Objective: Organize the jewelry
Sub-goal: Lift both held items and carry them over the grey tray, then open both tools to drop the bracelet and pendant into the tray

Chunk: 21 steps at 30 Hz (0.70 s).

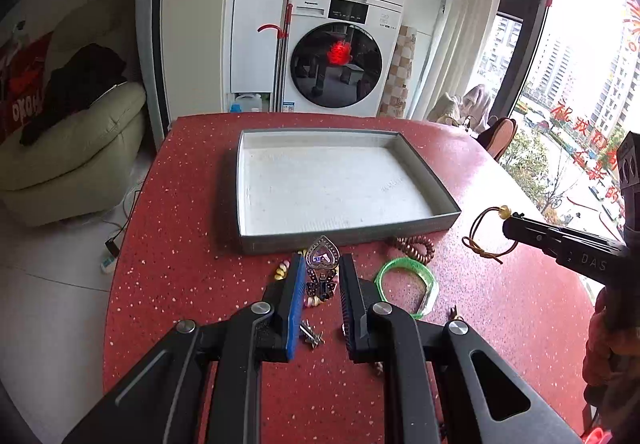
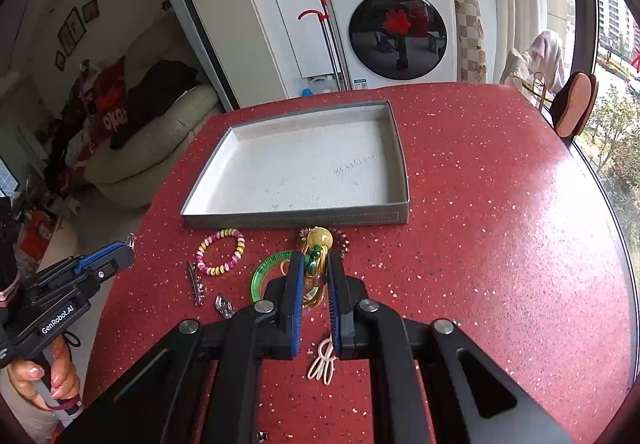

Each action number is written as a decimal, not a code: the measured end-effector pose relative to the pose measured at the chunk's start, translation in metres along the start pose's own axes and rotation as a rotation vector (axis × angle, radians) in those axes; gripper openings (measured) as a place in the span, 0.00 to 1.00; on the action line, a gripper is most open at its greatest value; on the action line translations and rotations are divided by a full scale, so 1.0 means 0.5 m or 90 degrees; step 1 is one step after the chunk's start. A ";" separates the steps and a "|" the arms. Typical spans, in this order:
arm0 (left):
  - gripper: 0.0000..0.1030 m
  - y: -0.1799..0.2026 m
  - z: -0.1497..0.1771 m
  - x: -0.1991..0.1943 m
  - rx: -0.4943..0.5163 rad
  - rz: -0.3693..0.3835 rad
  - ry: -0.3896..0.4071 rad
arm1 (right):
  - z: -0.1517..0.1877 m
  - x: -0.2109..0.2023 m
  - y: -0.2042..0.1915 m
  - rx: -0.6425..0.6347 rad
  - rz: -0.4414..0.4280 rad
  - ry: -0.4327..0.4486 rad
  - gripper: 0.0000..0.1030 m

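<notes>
Left wrist view, my left gripper (image 1: pixel 319 272): clamped on a heart-topped hair clip (image 1: pixel 322 264), which stands upright between the pads, clear of the red table (image 1: pixel 180 244).
Left wrist view, tray (image 1: pixel 348 234): grey-walled with a white floor, nothing in it, just beyond the clip.
Left wrist view, loose pieces: a green bangle (image 1: pixel 408 286) and a coiled brown bead bracelet (image 1: pixel 416 248) lie right of my jaws; a small metal pin (image 1: pixel 312 334) lies below them.
Left wrist view, my right gripper (image 1: pixel 508 224): comes in from the right edge with a brown cord bracelet (image 1: pixel 480 236) looped off its tip.
Right wrist view, right gripper: jaws drawn together on the cord bracelet, its yellow bead (image 2: pixel 319 238) poking out past the pads, a green bit pinched lower down (I cannot make out what that green bit is).
Right wrist view, table leftovers: a pastel bead bracelet (image 2: pixel 221 252) near the tray's front wall; a cream hair tie (image 2: pixel 322 360) beneath my jaws.
Right wrist view, left gripper seen from here: at the left edge, the clip only a glint at its tip.
Step in hand: both pieces are picked up, neither in the tray yet.
Next move: carry each forward over the front wall, lower, then part the jaws (keeping the two drops apart so the cord doesn't snag the clip).
</notes>
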<state>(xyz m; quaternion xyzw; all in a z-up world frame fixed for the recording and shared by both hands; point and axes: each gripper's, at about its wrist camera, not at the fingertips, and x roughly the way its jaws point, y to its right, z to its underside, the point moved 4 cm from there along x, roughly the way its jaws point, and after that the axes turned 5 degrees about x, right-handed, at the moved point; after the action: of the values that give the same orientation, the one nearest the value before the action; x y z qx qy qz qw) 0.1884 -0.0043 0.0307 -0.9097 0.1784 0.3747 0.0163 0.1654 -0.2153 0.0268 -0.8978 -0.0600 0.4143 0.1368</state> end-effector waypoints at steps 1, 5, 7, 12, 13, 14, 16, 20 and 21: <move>0.34 -0.002 -0.019 0.006 -0.002 0.000 0.005 | -0.018 0.005 -0.004 -0.001 -0.004 0.002 0.12; 0.34 -0.012 -0.094 0.050 -0.002 -0.010 0.013 | -0.090 0.042 -0.011 0.009 -0.021 -0.001 0.12; 0.34 -0.017 -0.126 0.081 0.002 -0.023 0.015 | -0.121 0.067 -0.013 0.010 -0.022 -0.004 0.12; 0.34 -0.035 -0.185 0.178 -0.012 -0.030 0.000 | -0.186 0.142 -0.006 0.023 -0.023 -0.013 0.12; 0.34 -0.039 -0.192 0.200 -0.013 -0.034 -0.004 | -0.196 0.161 -0.003 0.029 -0.024 -0.018 0.12; 0.34 -0.043 -0.196 0.222 -0.014 -0.040 -0.009 | -0.204 0.181 0.000 0.032 -0.024 -0.023 0.12; 0.34 -0.050 -0.201 0.269 -0.014 -0.044 -0.028 | -0.216 0.218 0.007 0.038 -0.020 -0.031 0.12; 0.34 -0.052 -0.185 0.351 -0.002 -0.055 -0.067 | -0.227 0.294 0.026 0.051 -0.009 -0.055 0.12; 0.34 -0.051 -0.178 0.369 0.002 -0.059 -0.076 | -0.225 0.309 0.032 0.053 -0.005 -0.061 0.12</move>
<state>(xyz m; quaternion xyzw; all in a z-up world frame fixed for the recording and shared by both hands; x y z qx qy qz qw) 0.3779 -0.0525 -0.0348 -0.8929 0.1355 0.4270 0.0454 0.3511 -0.2183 -0.0208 -0.8703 -0.0527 0.4583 0.1724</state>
